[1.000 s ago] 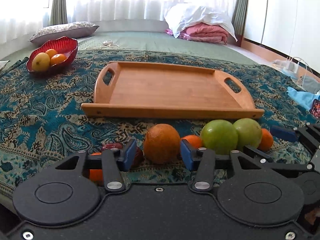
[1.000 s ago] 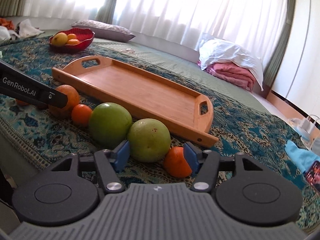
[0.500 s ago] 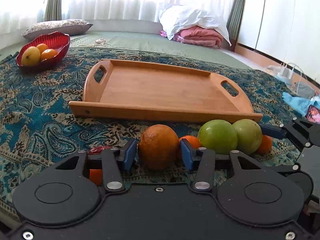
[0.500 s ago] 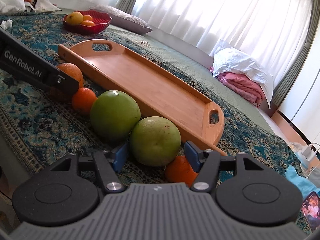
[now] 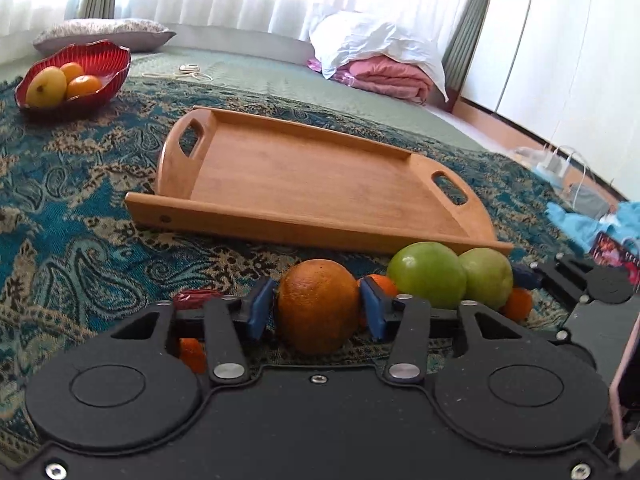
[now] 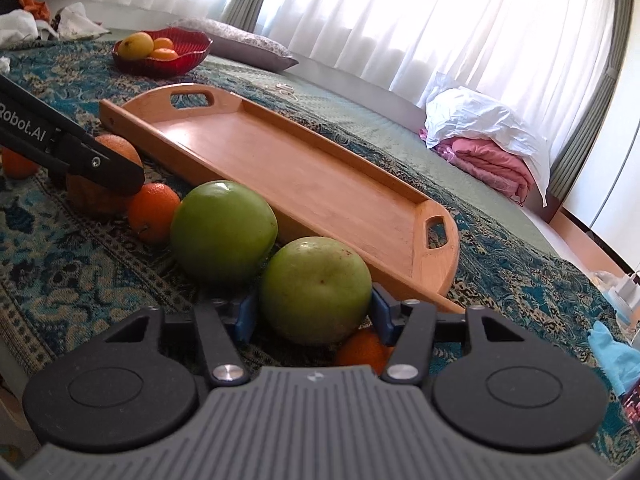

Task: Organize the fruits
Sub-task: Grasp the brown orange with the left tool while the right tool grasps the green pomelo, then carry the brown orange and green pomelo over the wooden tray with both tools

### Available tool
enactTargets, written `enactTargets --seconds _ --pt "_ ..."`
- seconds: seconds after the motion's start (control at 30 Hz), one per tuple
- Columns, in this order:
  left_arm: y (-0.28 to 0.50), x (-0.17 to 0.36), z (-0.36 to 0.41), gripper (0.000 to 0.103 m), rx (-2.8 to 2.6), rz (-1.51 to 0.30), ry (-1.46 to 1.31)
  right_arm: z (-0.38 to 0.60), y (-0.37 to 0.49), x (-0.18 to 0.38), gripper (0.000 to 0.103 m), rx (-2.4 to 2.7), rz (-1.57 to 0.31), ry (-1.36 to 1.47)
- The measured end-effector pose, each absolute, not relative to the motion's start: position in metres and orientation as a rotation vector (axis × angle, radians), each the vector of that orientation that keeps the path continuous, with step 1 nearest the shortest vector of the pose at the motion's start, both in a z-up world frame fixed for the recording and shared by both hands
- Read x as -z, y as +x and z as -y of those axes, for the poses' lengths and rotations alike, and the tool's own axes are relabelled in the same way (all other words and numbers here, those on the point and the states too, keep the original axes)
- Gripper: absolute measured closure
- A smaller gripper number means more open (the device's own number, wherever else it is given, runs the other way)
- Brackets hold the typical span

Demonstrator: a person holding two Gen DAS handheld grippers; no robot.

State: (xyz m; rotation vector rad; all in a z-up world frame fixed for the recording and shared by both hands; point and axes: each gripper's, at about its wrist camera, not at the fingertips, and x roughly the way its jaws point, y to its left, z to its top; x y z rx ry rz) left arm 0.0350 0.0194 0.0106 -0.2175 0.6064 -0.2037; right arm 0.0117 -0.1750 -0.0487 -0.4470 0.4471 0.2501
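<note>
The left claw grips the big orange, and the right claw has just been closing onto a green apple (both near the front bed edge), probably for the wooden tray behind.

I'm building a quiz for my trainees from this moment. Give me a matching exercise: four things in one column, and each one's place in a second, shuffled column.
Things:
1. large orange
2. yellow fruit
3. wooden tray
4. pale green fruit

Places:
A. in the red bowl
B. between the fingers of the right claw
C. bare, on the patterned cloth behind the row of fruit
D. between the fingers of the left claw

Pairs: 1-D, 2-A, 3-C, 4-B
</note>
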Motion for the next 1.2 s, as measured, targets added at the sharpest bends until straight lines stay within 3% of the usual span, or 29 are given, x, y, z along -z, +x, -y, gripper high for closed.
enactTargets --seconds 0.23,0.67,1.2 --pt "0.025 -0.021 -0.005 0.059 0.134 -0.528 -0.083 0.183 0.006 0.042 0.042 -0.178 -0.394 -0.308" --pt "0.060 -0.058 -0.009 0.059 0.101 -0.497 -0.073 0.200 0.028 0.007 0.042 -0.174 -0.382 -0.122" --pt "0.158 -0.082 -0.014 0.059 0.103 -0.583 -0.103 0.220 0.118 -0.024 0.043 -0.219 -0.551 0.079"
